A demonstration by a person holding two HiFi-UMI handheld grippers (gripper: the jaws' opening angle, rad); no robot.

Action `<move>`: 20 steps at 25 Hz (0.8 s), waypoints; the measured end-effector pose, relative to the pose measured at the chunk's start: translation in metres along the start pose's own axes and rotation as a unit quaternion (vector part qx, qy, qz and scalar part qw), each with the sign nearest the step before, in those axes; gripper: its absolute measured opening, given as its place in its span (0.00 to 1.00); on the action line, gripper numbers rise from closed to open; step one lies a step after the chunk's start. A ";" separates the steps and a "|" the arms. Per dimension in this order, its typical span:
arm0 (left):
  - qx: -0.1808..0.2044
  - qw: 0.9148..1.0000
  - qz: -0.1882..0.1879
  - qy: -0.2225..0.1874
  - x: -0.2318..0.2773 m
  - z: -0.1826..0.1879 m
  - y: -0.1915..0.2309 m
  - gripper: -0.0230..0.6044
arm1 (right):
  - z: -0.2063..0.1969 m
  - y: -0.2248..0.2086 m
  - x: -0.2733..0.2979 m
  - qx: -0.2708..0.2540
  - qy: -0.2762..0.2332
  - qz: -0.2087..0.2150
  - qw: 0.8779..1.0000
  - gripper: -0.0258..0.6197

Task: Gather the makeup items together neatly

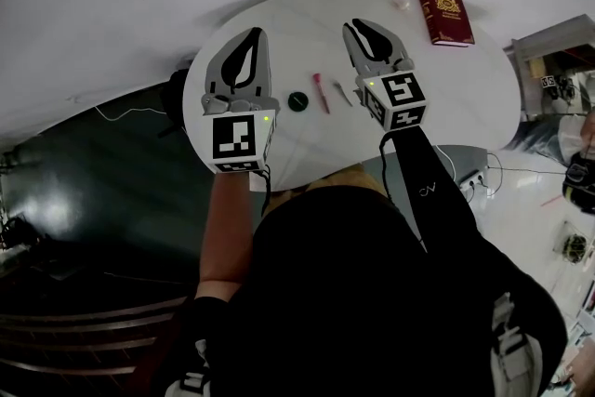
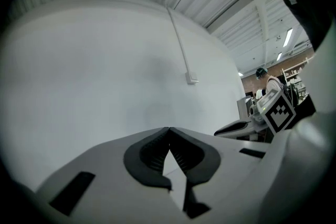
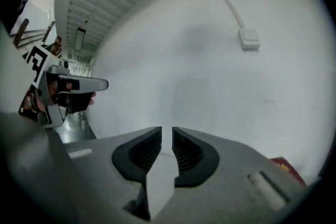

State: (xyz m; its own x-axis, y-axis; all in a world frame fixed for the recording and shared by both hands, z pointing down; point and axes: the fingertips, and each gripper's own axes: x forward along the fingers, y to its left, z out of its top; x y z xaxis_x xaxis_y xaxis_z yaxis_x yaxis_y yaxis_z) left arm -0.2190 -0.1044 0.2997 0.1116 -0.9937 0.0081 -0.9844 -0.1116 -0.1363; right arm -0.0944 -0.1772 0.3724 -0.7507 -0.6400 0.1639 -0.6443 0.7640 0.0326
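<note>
Makeup items lie in a row near the 6 o'clock edge of the white bench (image 1: 307,14): a dark round compact (image 1: 297,101), a red pencil (image 1: 321,93) at its 3 o'clock, then a small pale stick (image 1: 343,94). The left gripper (image 1: 253,34) has its jaws clenched on nothing. The right gripper (image 1: 361,25) has its jaws slightly parted and empty. A red book (image 1: 444,13) sits at the bench's 1 o'clock.

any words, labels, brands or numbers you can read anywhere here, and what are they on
No text here can be read.
Book: gold crest on the red cover; any print is too small to read.
Left cube and right cube: black-and-white square marker patterns, no letters.
Sleeve: a small white mark, too small to read.
</note>
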 end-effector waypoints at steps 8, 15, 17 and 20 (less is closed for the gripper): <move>0.001 1.000 -0.022 -0.012 0.011 0.008 -0.008 0.05 | 0.024 0.009 -0.016 -0.023 -0.029 -0.004 0.999 0.11; -0.001 0.999 -0.035 -0.007 0.027 0.004 -0.033 0.05 | 0.007 -0.015 -0.033 -0.005 -0.015 -0.013 1.000 0.11; -0.002 0.999 -0.032 -0.005 0.035 0.004 -0.042 0.05 | 0.003 -0.026 -0.037 -0.003 -0.013 -0.011 1.000 0.11; -0.004 1.000 -0.023 0.003 0.050 0.004 -0.056 0.05 | 0.002 -0.047 -0.043 -0.003 -0.014 -0.004 1.000 0.11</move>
State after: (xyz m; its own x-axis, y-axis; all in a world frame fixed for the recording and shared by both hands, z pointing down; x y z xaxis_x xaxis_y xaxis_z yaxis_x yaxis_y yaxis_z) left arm -0.1579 -0.1477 0.3034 0.1570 -0.9874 0.0196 -0.9791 -0.1582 -0.1279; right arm -0.0326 -0.1856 0.3619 -0.7488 -0.6486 0.1365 -0.6500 0.7589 0.0403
